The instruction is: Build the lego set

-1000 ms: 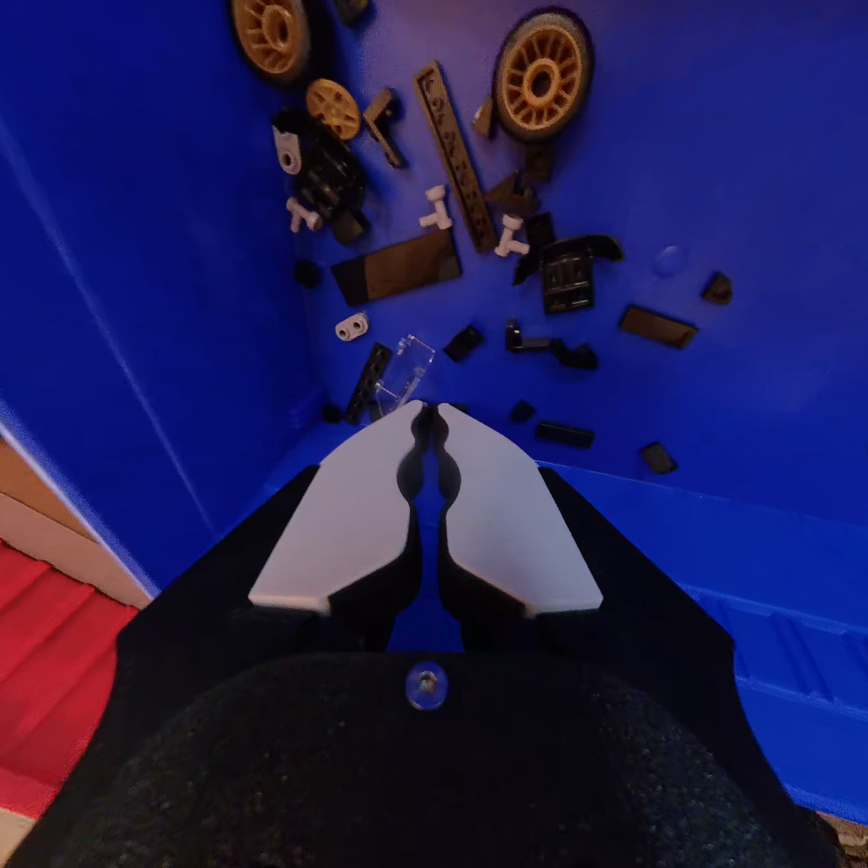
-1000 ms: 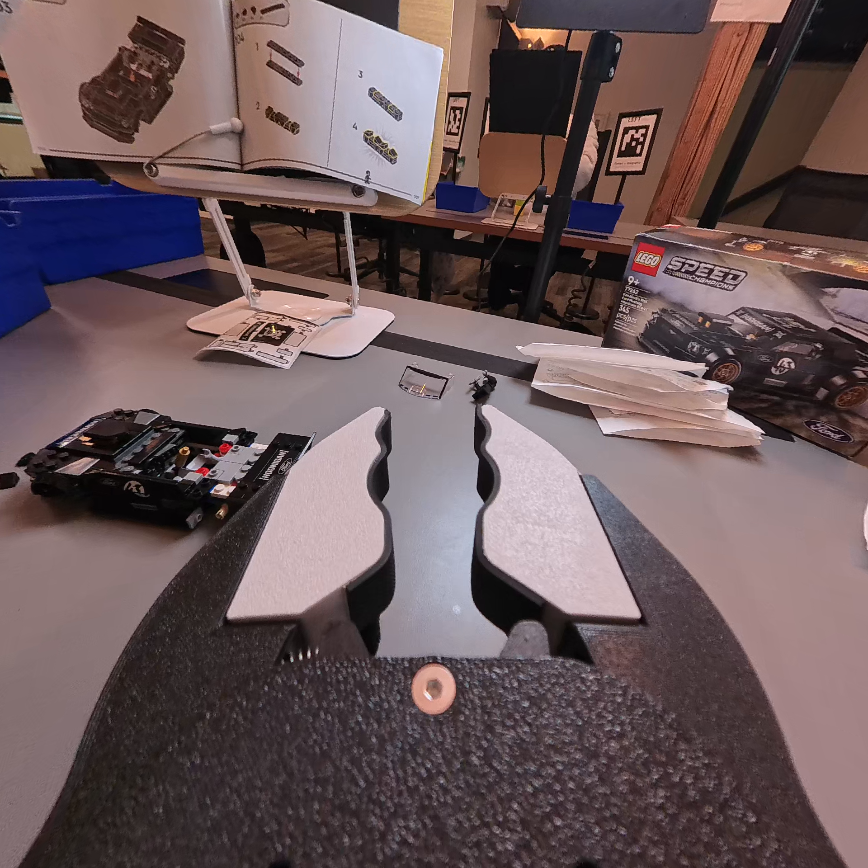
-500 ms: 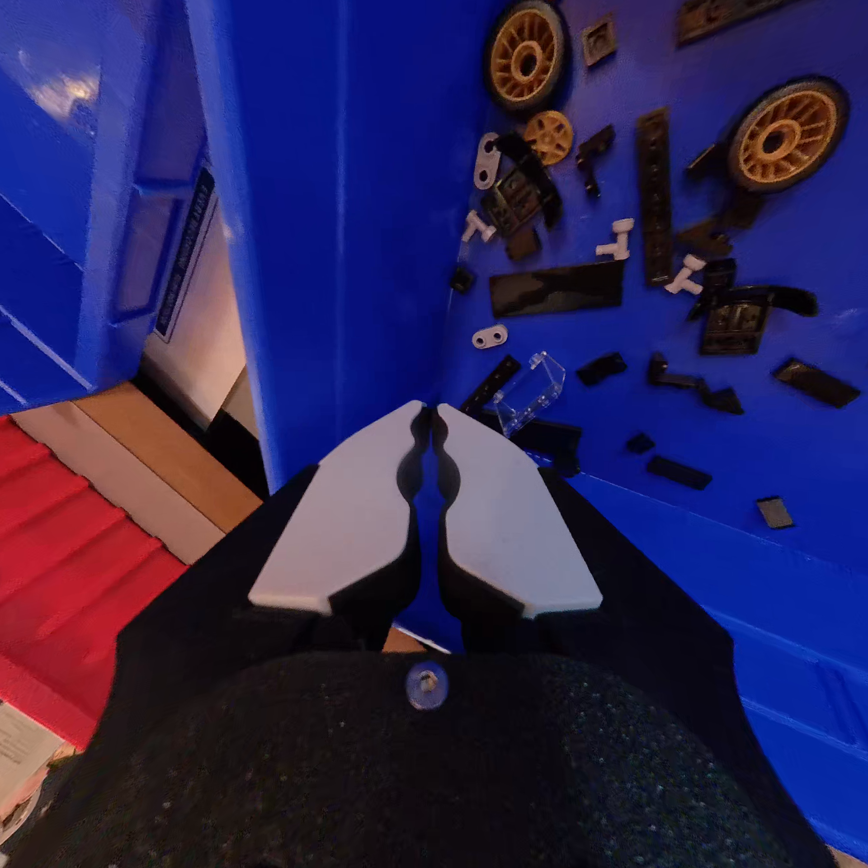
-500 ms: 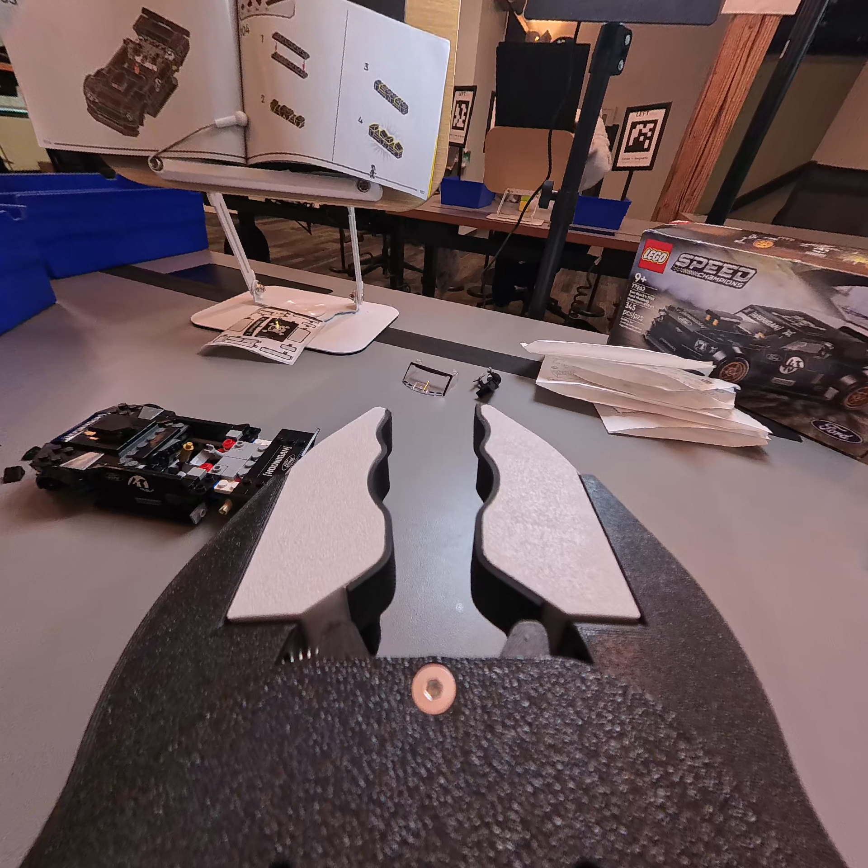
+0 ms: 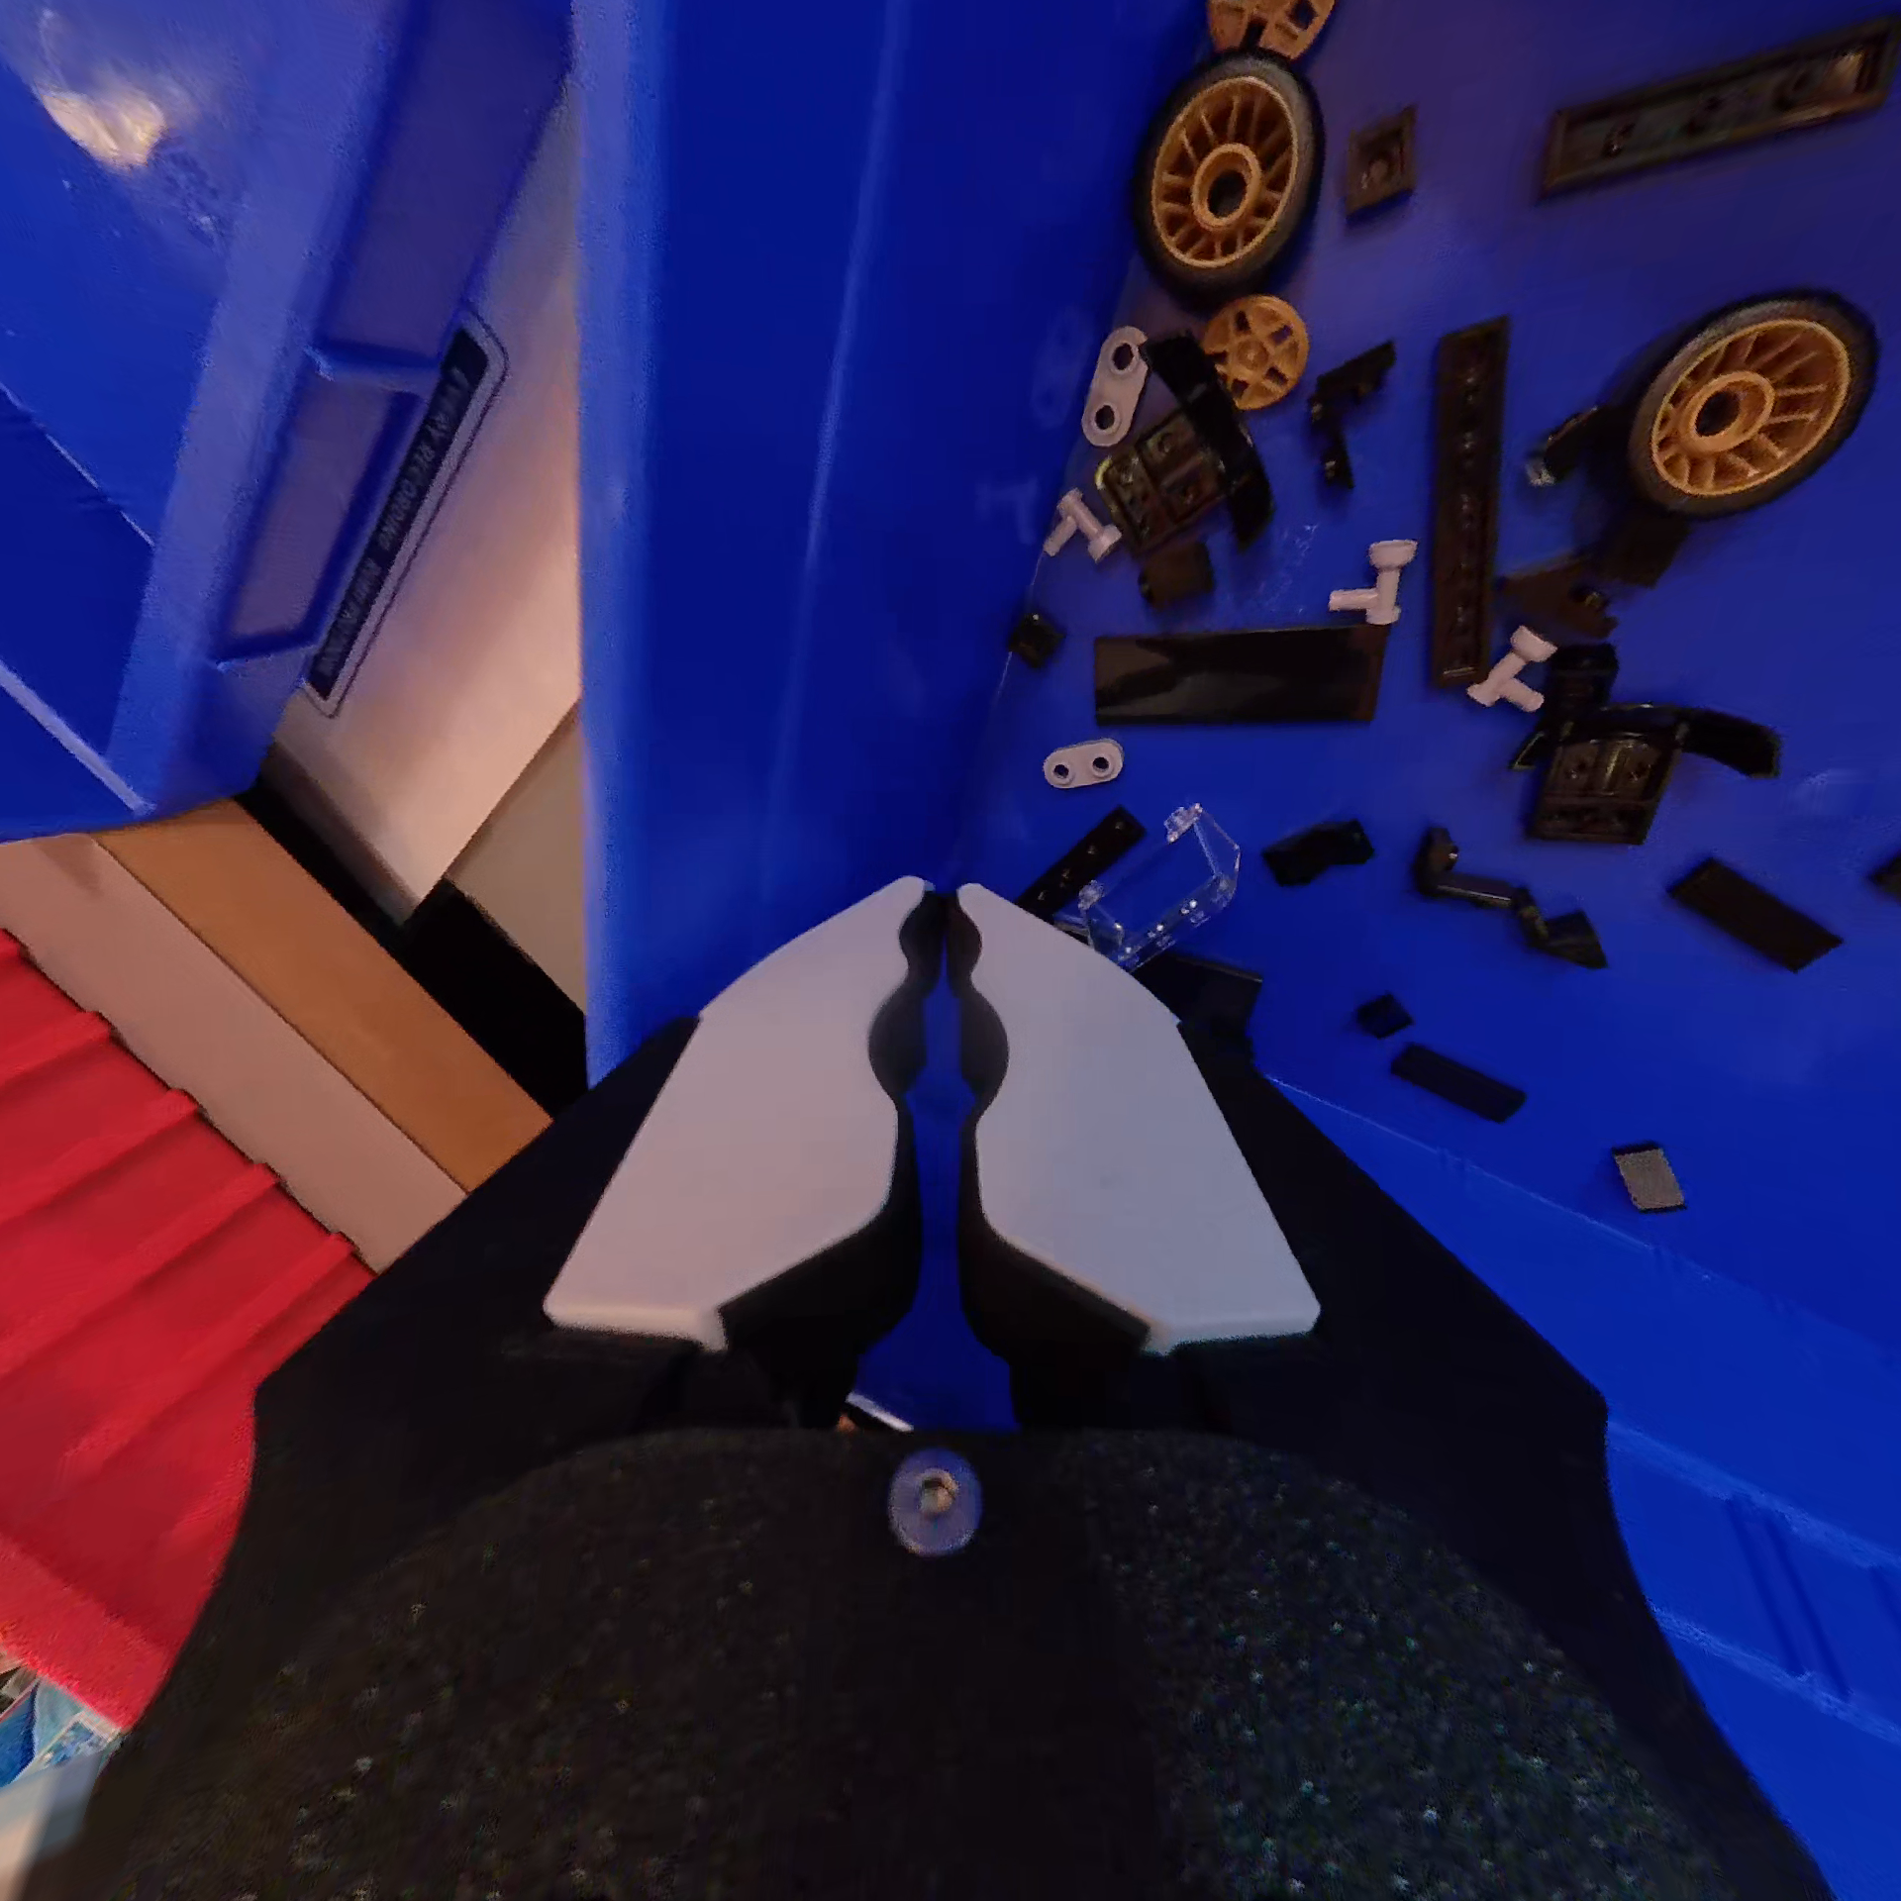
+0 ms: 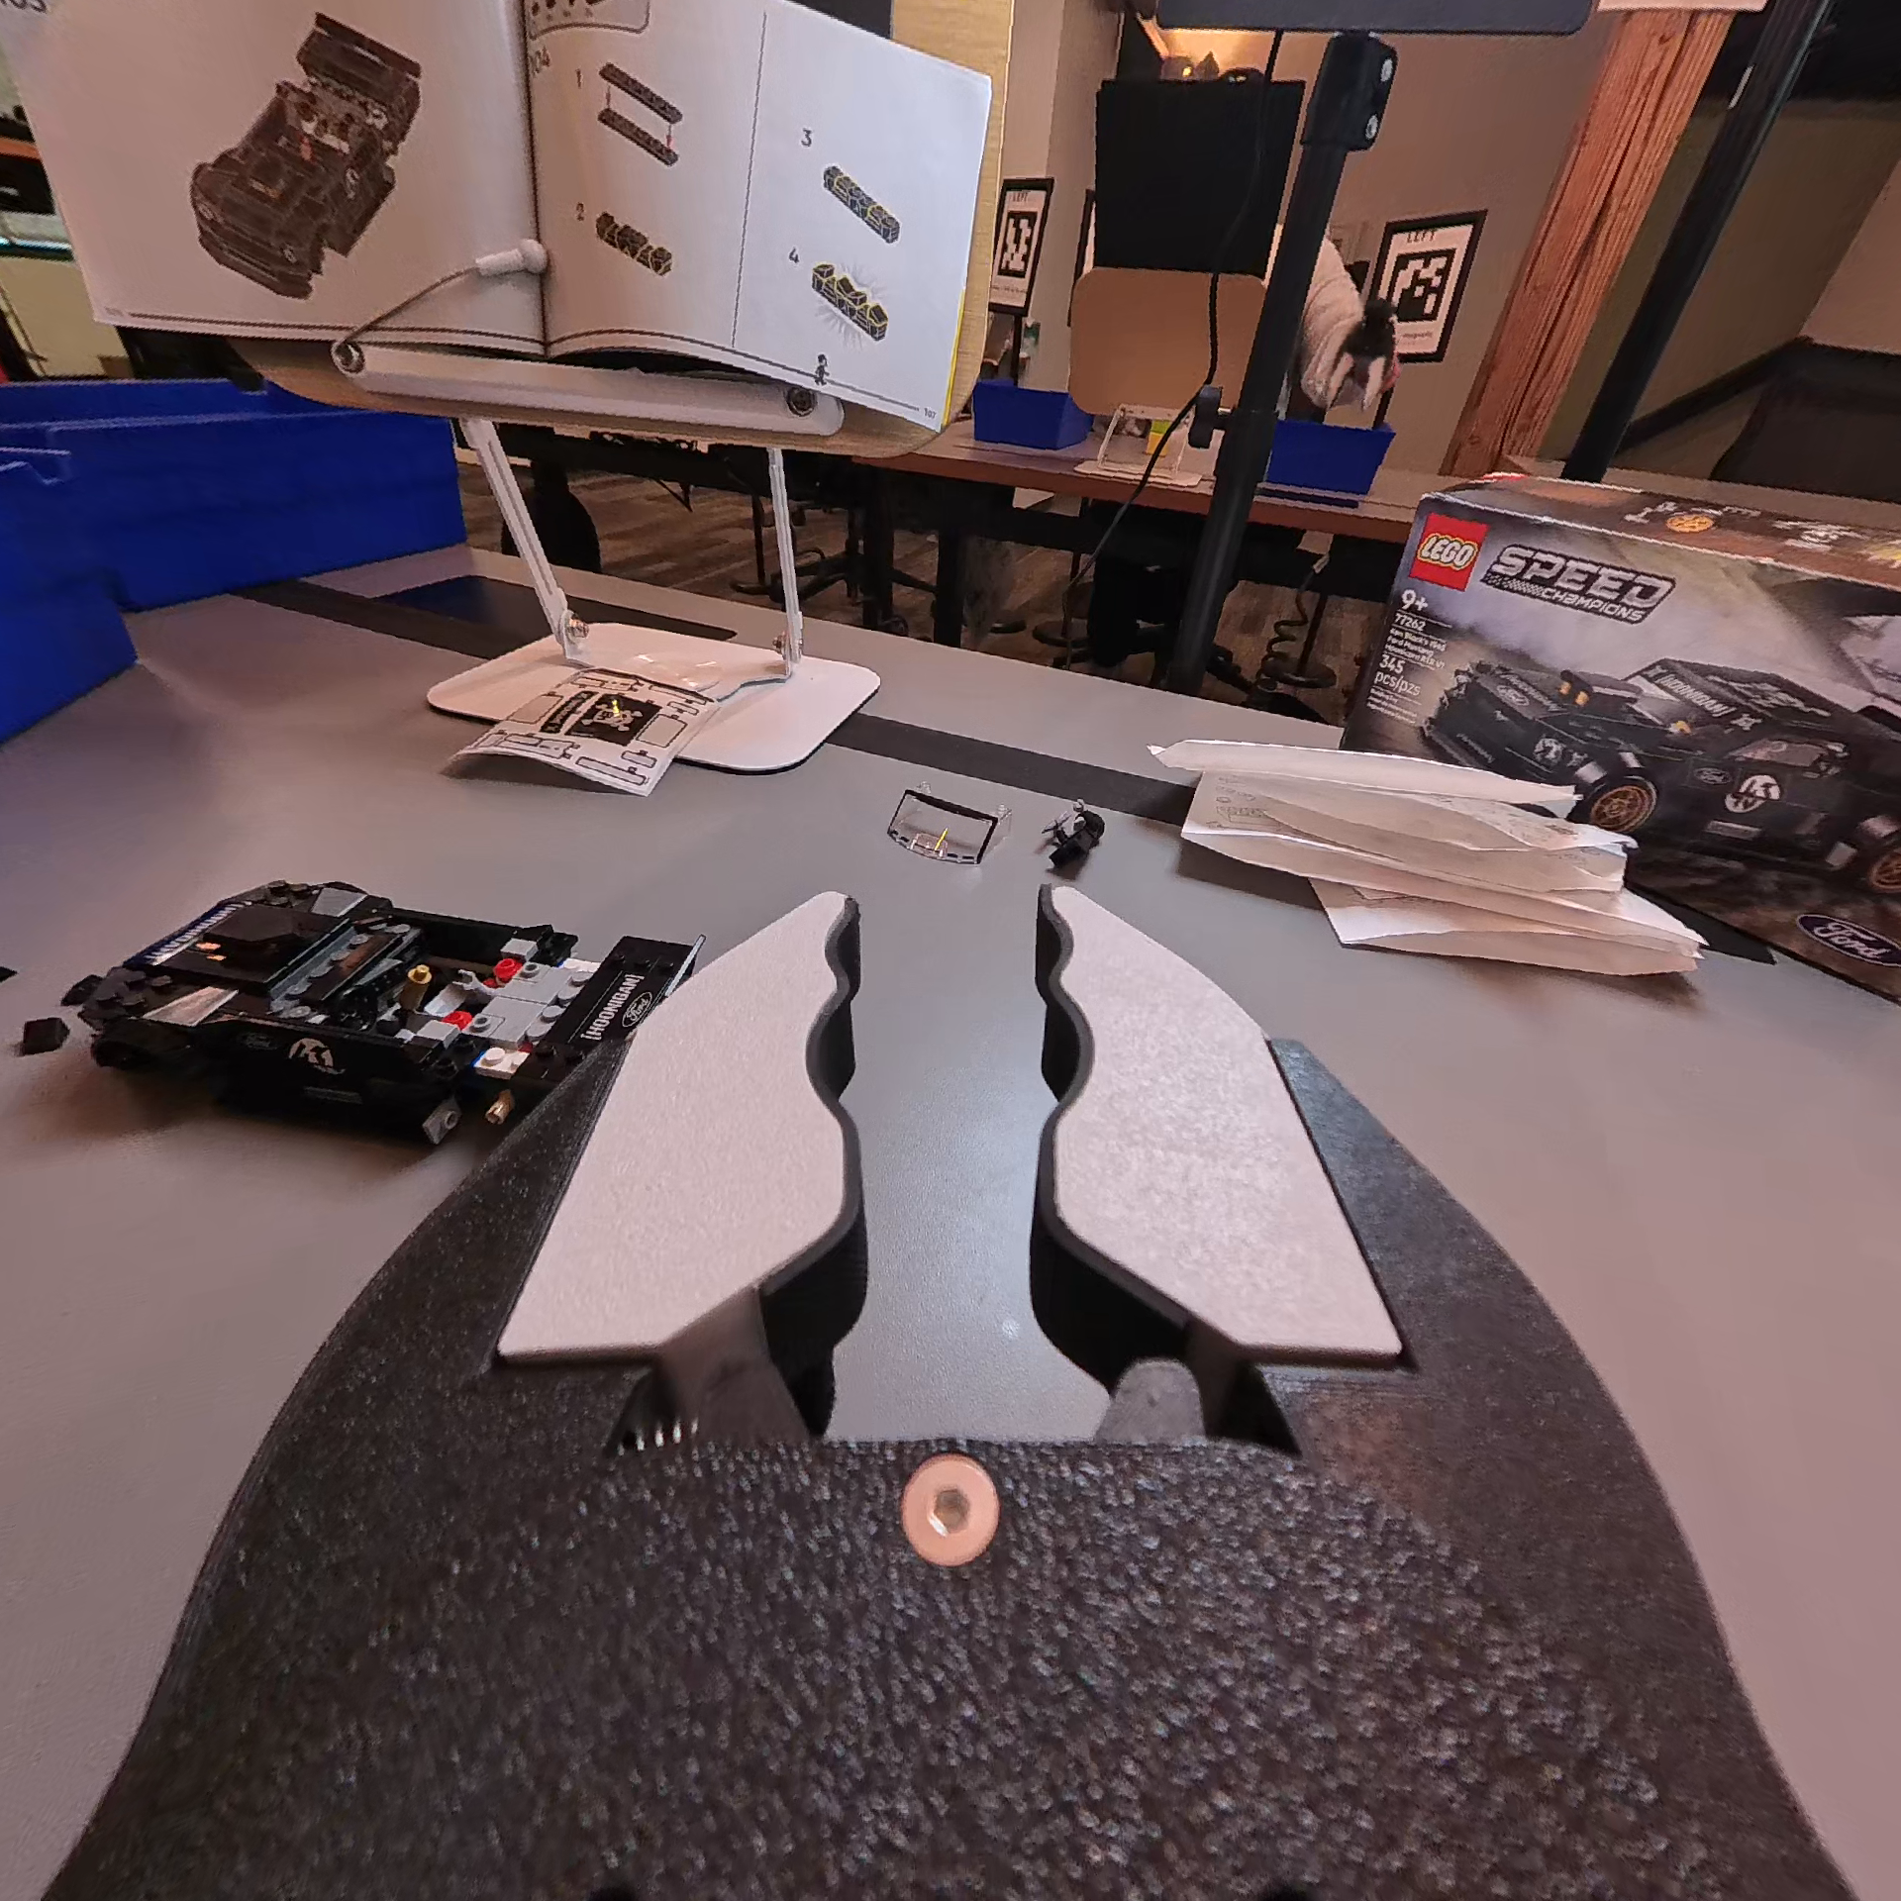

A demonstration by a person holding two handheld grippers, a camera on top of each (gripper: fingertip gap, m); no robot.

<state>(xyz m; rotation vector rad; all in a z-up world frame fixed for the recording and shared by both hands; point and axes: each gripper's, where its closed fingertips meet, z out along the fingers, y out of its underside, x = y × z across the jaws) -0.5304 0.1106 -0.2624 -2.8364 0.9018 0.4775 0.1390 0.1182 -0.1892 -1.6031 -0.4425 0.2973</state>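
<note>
Grey surface [image 6: 309, 782] carries the half-built black car [image 6: 360, 1003] below the propped instruction booklet [image 6: 514, 165], kept readable. Right gripper [image 6: 944, 905] waits with jaws parted, empty. Left gripper [image 5: 941, 903], jaws closed and empty, hangs over the blue bin [image 5: 1646, 1183] of loose pieces.

Glossy blue plastic bin [image 5: 782, 432]; matt grey table [image 6: 257, 1286]; rough-grained black right gripper [image 6: 944, 905].

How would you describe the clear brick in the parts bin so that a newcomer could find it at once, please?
Look into the blue bin in the left wrist view, where loose black pieces and gold wheels lie scattered. Just beyond the left gripper, to its right, lies the clear brick. It is the only see-through piece among them.
</note>
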